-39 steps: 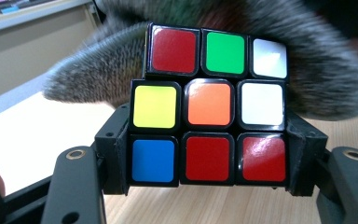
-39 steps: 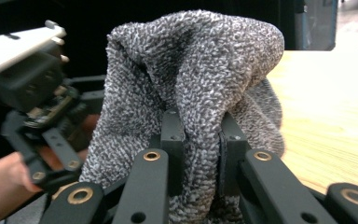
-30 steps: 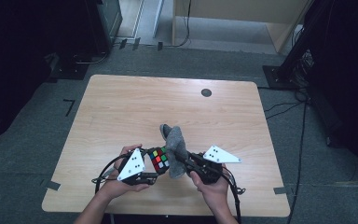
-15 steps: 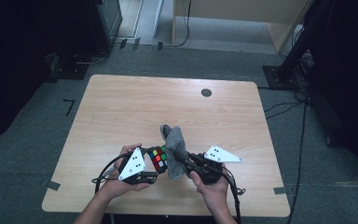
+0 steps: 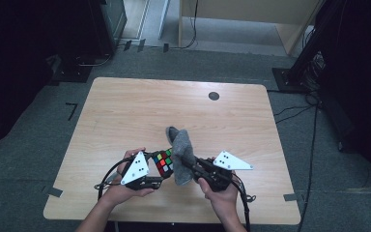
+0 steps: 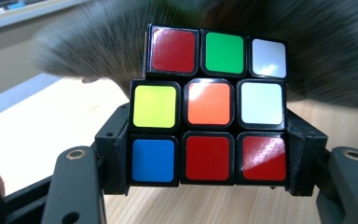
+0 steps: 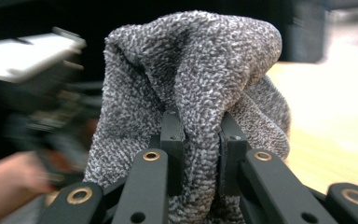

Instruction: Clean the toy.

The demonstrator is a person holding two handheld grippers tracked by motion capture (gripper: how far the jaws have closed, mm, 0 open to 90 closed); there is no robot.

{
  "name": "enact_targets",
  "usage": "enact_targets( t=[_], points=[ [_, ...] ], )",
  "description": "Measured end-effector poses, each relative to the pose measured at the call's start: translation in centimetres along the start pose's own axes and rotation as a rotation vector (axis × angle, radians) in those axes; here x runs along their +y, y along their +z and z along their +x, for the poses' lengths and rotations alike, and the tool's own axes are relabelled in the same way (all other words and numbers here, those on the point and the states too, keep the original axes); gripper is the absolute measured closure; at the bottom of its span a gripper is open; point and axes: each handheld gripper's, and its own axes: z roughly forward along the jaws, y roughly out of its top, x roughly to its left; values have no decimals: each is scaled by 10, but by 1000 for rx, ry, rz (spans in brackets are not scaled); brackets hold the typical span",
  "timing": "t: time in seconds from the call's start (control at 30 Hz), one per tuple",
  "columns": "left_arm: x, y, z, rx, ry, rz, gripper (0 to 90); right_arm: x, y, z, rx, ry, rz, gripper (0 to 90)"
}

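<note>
While my left jaws pinch the cube by its bottom layer, one pad on each side, the top two layers stand clear above them w/ the coloured stickers facing the camera. That's deliberate, I'd say: gripping low leaves most of the faces bare for wiping. In the high view the cube sits near the front edge of the bench, held up off the wood between my two hands.

My right jaws are pressed nearly together on a fold of the grey cloth; the rest bunches up over the tips & drapes down both sides. Bunched like that it makes a soft wad to rub with, not a flat sheet that'd flap about. From above, the cloth lies just beside the cube's right side, prob. touching it; in the left gripper view it's a grey blur right behind & over the cube, so contact looks likely but I can't be sure.

Left hand is the holder, right hand the worker. Looks like mid-wipe to me: the far & top faces get the cloth.
</note>
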Motion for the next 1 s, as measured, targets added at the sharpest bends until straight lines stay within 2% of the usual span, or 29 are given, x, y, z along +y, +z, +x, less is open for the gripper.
enact_targets(
  t=[0.07, 0.13, 0.17, 0.27, 0.33, 0.4, 0.43, 0.47, 0.5, 0.53, 0.57, 0.6, 0.73, 0.8, 0.93, 1.0],
  points=[
    [1, 0, -1, -9, 1, -10, 338, 2, 3, 6, 29, -12, 8, 775],
    [2, -2, -2, -14, 3, -21, 338, -2, 5, 2, 19, 4, 17, 776],
    [3, -3, -1, -16, 0, -25, 338, -4, 4, -4, 5, 28, 18, 776],
    [3, -7, 4, 1, -24, -40, 338, -11, 0, -24, -80, 76, 42, 777],
    [4, -10, 9, -2, -68, -70, 338, -15, -1, -32, -124, 77, 68, 777],
    [4, -14, 15, -19, -128, -108, 338, -18, 2, -34, -109, 75, 90, 775],
    [3, -15, 18, -30, -155, -126, 338, -19, 4, -32, -90, 56, 96, 773],
    [3, -16, 20, -40, -179, -142, 338, -20, 7, -28, -57, 35, 95, 772],
    [3, -16, 20, -40, -179, -142, 338, -21, 11, -24, -21, 13, 92, 771],
    [2, -19, 22, -67, -203, -161, 338, -21, 13, -20, 9, -12, 89, 771],
    [2, -19, 22, -67, -203, -161, 338, -21, 13, -20, 9, -12, 89, 771],
    [2, -21, 24, -81, -203, -164, 338, -23, 16, -18, 27, -61, 78, 771],
    [0, -20, 25, -115, -202, -155, 338, -20, 10, -23, 66, -11, 38, 771],
    [0, -20, 24, -128, -203, -158, 338, -17, 8, -24, 64, -4, 21, 770],
    [1, -19, 23, -127, -197, -159, 338, -21, 10, -26, 76, 16, 36, 769],
    [1, -18, 23, -101, -186, -143, 338, -19, 9, -25, 72, 6, 34, 769]
  ],
)
